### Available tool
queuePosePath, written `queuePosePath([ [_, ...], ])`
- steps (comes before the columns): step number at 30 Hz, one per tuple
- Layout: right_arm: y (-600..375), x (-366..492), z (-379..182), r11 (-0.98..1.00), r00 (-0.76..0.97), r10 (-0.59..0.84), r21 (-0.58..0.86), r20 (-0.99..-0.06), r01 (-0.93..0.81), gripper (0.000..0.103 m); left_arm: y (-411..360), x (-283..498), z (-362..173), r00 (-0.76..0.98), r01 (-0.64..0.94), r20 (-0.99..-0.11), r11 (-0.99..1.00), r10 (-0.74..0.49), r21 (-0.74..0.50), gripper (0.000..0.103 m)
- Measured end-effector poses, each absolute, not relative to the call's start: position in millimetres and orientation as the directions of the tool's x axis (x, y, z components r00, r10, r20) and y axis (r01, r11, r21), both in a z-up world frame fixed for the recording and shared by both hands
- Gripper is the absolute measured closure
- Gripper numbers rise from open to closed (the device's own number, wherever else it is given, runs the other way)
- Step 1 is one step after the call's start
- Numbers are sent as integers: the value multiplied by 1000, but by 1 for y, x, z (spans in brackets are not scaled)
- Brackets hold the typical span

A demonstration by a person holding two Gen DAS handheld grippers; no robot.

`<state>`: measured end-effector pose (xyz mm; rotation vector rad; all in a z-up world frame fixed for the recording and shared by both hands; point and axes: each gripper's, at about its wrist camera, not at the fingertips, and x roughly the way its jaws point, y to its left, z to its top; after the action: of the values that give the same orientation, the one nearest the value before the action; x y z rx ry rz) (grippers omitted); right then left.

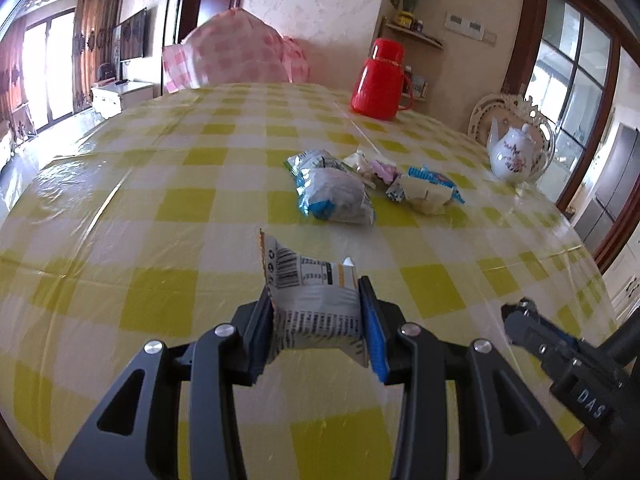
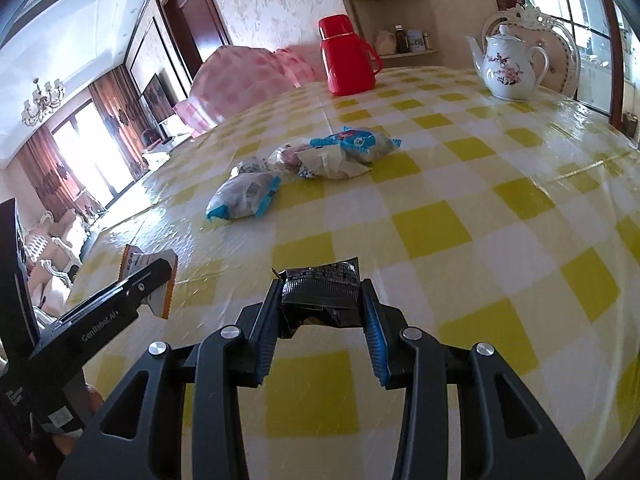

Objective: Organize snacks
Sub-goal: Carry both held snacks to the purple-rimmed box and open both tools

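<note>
My left gripper point(image 1: 316, 292) is shut on a white and orange snack packet point(image 1: 312, 296) with a barcode, held above the yellow checked tablecloth point(image 1: 160, 208). My right gripper point(image 2: 320, 292) is shut on a crumpled black snack packet point(image 2: 320, 300). The left gripper point(image 2: 154, 276) with its packet point(image 2: 160, 300) shows at the left of the right wrist view; the right gripper's tip point(image 1: 520, 312) shows at the lower right of the left wrist view. A pile of snack packets point(image 1: 360, 184) lies mid-table, ahead of both grippers, with a blue and white bag point(image 2: 244, 196) nearest.
A red thermos jug point(image 1: 378, 80) stands at the table's far side. A white flowered teapot point(image 2: 510, 66) sits at the far right, by a white carved chair back point(image 2: 560, 52). A pink checked bundle point(image 1: 232, 52) rises behind the far edge.
</note>
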<state>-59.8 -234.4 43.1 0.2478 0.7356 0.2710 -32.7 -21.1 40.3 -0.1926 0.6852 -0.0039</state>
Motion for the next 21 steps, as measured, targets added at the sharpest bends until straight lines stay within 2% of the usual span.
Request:
queuePosePath([
  [13, -233, -116, 42, 878, 686, 442, 436, -578, -198, 65, -9, -110, 62, 789, -6, -604, 983, -109, -185, 63],
  [21, -204, -145, 45, 856, 646, 500, 441, -577, -270, 65, 20, -160, 65, 788, 1, -608, 986, -102, -164, 63],
])
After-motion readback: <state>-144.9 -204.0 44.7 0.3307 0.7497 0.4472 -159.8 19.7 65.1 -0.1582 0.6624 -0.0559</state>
